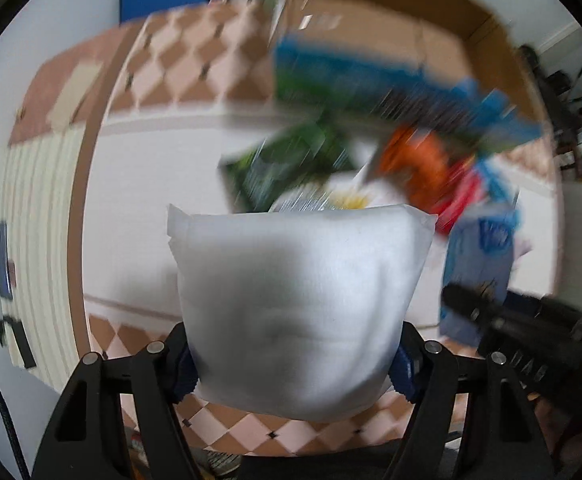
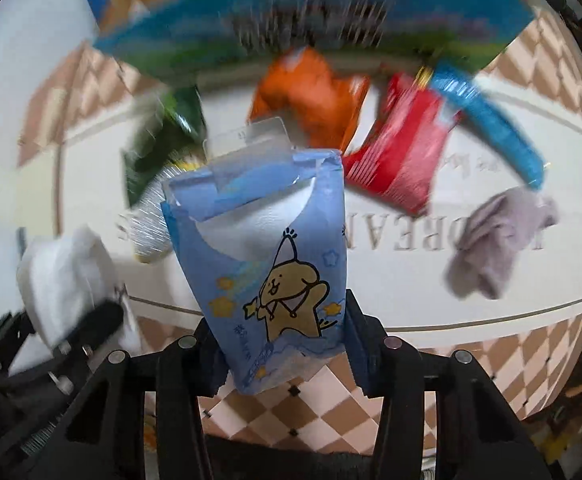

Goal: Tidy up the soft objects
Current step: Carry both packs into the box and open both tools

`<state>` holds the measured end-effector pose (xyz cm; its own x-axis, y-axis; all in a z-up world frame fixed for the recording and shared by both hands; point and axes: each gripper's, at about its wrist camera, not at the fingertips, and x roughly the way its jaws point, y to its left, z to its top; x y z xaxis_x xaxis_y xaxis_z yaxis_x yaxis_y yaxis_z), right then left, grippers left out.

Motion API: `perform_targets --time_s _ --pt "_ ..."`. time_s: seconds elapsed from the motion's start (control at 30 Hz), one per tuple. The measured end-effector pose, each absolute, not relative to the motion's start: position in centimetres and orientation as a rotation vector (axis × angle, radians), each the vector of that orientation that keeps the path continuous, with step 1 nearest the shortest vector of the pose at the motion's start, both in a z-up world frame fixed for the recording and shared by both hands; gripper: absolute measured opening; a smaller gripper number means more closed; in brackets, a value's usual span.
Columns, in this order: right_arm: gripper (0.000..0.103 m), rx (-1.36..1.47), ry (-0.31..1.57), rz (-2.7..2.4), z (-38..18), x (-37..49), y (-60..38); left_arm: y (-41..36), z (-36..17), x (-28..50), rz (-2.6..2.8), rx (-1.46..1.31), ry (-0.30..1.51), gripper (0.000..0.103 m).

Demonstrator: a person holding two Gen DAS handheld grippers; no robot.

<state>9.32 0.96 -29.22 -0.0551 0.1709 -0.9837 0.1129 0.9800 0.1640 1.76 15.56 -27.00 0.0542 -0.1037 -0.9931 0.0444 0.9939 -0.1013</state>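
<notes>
My left gripper (image 1: pixel 297 364) is shut on a white soft pack (image 1: pixel 295 304) and holds it up above the round mat. My right gripper (image 2: pixel 285 344) is shut on a blue tissue pack (image 2: pixel 267 256) with a cartoon bear, also lifted; the pack shows at the right of the left wrist view (image 1: pixel 479 264). The white pack and left gripper show at the lower left of the right wrist view (image 2: pixel 63 276). On the white mat (image 2: pixel 491 112) lie an orange pouch (image 2: pixel 311 96), a red pack (image 2: pixel 399 156), a green pack (image 2: pixel 163 140) and a grey cloth (image 2: pixel 499 240). Both views are blurred.
A large blue and green pack (image 2: pixel 311 20) leans at the back, by an open cardboard box (image 1: pixel 391 12). A blue strip (image 2: pixel 491 116) lies at the right. The mat has a checkered pink and brown border (image 1: pixel 211 60).
</notes>
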Motion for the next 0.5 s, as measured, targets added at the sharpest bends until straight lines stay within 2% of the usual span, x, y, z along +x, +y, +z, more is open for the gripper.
perform_targets --time_s 0.03,0.1,0.2,0.3,0.4,0.47,0.5 --pt "0.05 0.226 1.618 0.051 -28.1 9.8 0.2 15.3 -25.3 2.2 -0.137 -0.06 1.49 0.073" --pt "0.05 0.252 1.574 0.058 -24.5 10.8 -1.6 13.6 -22.0 8.6 -0.179 -0.068 1.466 0.073" --pt "0.051 0.287 1.517 0.077 -20.4 15.1 -6.1 9.8 -20.7 16.6 -0.232 -0.066 1.434 0.073" --pt "0.051 0.279 1.482 0.07 -18.8 21.1 -9.7 6.3 -21.4 24.7 -0.236 -0.031 1.423 0.073" --pt "0.051 0.287 1.468 0.021 -19.0 27.0 -12.0 5.6 -24.8 30.6 -0.241 -0.043 1.492 0.073" --pt "0.051 0.322 1.498 0.018 -21.5 30.2 -13.0 4.0 -24.5 34.6 -0.246 -0.059 1.543 0.073" --pt "0.051 0.328 1.511 0.005 -22.7 32.0 -13.5 3.6 -26.2 36.0 -0.257 -0.046 1.576 0.073"
